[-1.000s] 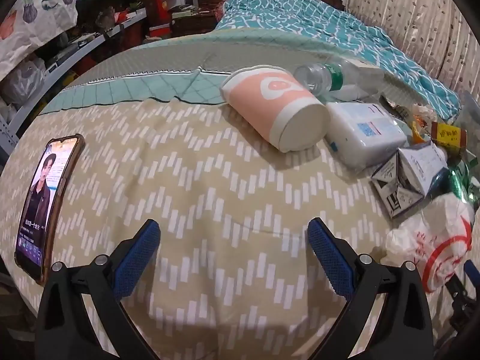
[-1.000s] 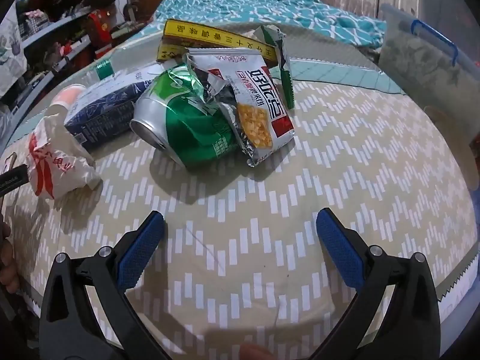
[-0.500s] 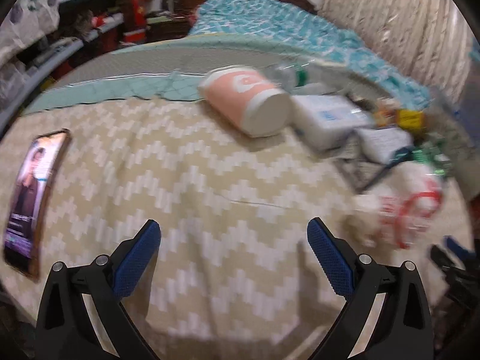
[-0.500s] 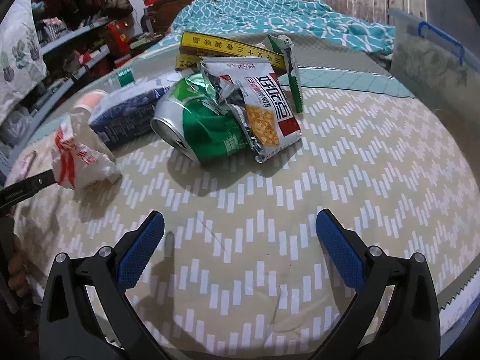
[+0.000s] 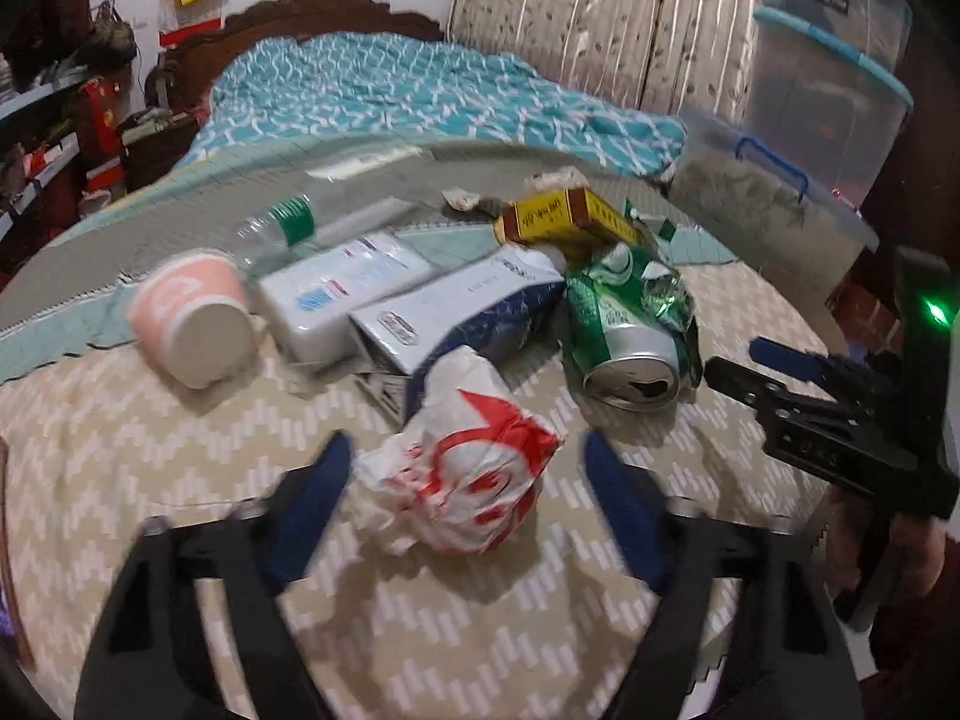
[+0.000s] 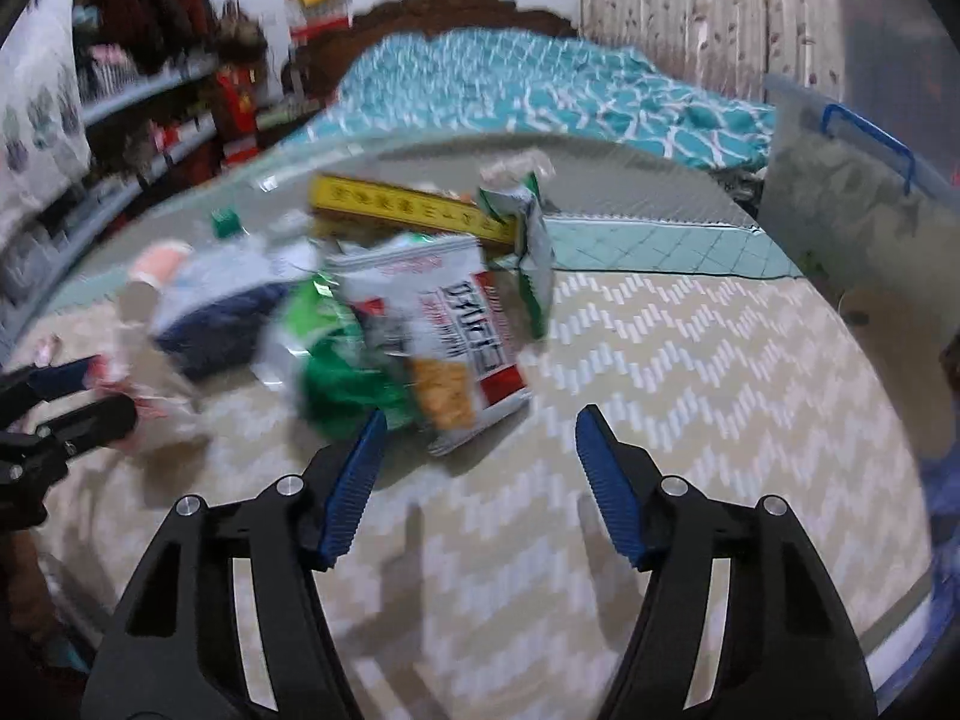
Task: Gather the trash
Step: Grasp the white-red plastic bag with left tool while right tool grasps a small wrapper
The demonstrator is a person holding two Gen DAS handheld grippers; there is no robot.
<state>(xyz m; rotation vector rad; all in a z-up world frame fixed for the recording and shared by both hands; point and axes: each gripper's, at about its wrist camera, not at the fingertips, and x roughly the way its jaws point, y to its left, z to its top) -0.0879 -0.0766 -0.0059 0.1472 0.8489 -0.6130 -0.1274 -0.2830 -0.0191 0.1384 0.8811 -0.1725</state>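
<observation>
The left hand-held gripper (image 5: 462, 480) has just been closing, its blue pads partway in around the crumpled white plastic bag with red print (image 5: 465, 474) on the beige zigzag-patterned bed cover (image 5: 180, 450); blur hides whether they press it. The right hand-held gripper (image 6: 474, 468) has been closing too, with half-open jaws around bare cover, just short of the silver snack packet with red label (image 6: 450, 348). That packet lies over the crushed green drinks can (image 5: 624, 324), beside the pink paper cup on its side (image 5: 192, 318).
</observation>
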